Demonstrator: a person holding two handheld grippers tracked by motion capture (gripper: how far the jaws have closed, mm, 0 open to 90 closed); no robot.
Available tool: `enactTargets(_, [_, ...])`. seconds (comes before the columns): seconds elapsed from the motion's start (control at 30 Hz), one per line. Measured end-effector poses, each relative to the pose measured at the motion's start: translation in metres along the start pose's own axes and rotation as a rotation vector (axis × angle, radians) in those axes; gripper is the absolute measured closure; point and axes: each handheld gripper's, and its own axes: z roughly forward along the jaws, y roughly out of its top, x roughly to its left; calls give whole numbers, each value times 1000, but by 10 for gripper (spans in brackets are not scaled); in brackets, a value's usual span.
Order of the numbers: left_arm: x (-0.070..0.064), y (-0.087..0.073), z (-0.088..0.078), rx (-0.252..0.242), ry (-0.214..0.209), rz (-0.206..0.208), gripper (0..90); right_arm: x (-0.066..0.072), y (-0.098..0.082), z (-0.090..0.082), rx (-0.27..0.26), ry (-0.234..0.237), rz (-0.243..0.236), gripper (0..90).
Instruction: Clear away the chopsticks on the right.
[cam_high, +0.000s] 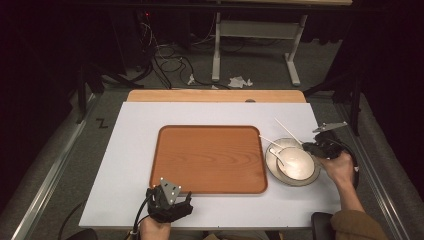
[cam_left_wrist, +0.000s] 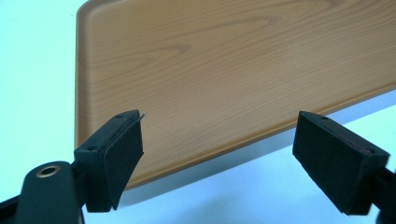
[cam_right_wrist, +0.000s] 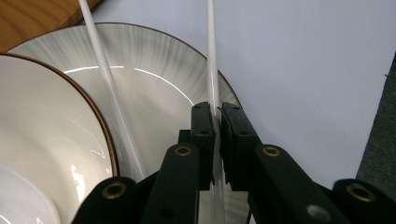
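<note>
White tabletop (cam_high: 130, 150) under both my hands, dark floor and cables well beyond the far edge.

Nearest to me, my left gripper (cam_high: 170, 202) sits at the near rim of the wooden tray (cam_high: 207, 157). Its jaws stand wide with nothing between them; in the left gripper view the tray's bare corner (cam_left_wrist: 196, 79) lies just ahead of the pads.

My right gripper (cam_right_wrist: 217, 135) is pinched tight on one white chopstick (cam_right_wrist: 212, 60). The stick runs straight ahead out of the jaws, over the rim of the grey-streaked plate (cam_right_wrist: 154, 65) and on above the table. A second chopstick (cam_right_wrist: 105, 79) lies just left of the gripped one, resting across the plate, not held. Left of that stands the white bowl (cam_right_wrist: 46, 121) with a brown rim, seated on the plate. In the high view a white spoon (cam_high: 276, 156) rests in the bowl.

Judgement: the step in hand is the pick-up of the first chopstick; the grip is made, the lift is not yet begun. Next move calls for a straight rise so that the stick clears the plate rim without rolling its neighbour, then a carry leftward toward the tray.
</note>
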Motion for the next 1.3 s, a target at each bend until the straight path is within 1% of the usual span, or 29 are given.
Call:
enactTargets(0.07, [0, 0, 0, 0, -2, 2, 164, 0, 0, -1, -6, 3, 0, 849])
enactTargets(0.1, [0, 0, 1, 0, -3, 3, 163, -1, -1, -5, -25, 3, 11, 850])
enactTargets(0.2, [-1, 1, 2, 2, -6, 5, 164, 0, -2, -7, -37, 6, 12, 850])
enactTargets(0.4, [-3, 4, 4, -2, -24, 21, 164, 5, -6, -18, -61, 10, 18, 850])
enactTargets(0.43, [-3, 5, 6, -1, -32, 27, 164, 6, -7, -20, -72, 9, 23, 851])
enactTargets(0.53, [-5, 8, 8, -3, -43, 38, 164, 7, -12, -31, -130, 33, 53, 851])
enactTargets(0.67, [-8, 12, 13, -7, -65, 57, 164, 12, -19, -45, -167, 26, 78, 851])
enactTargets(0.7, [-9, 13, 14, -6, -71, 65, 163, 13, -21, -48, -169, 29, 77, 851])
enactTargets(0.93, [-16, 21, 21, -13, -115, 99, 163, 26, -33, -67, -194, 12, 91, 851])
enactTargets(1.0, [-18, 23, 23, -14, -127, 111, 163, 30, -37, -72, -200, 13, 93, 851])
enactTargets(1.03, [-19, 24, 24, -13, -133, 116, 164, 35, -40, -78, -205, 15, 96, 851])
enactTargets(1.07, [-20, 25, 25, -17, -139, 120, 164, 35, -40, -78, -205, 15, 96, 851])
enactTargets(1.2, [-25, 29, 30, -19, -163, 142, 164, 48, -47, -88, -212, 11, 77, 851])
enactTargets(1.3, [-28, 31, 33, -21, -180, 155, 164, 59, -52, -95, -221, 17, 76, 850])
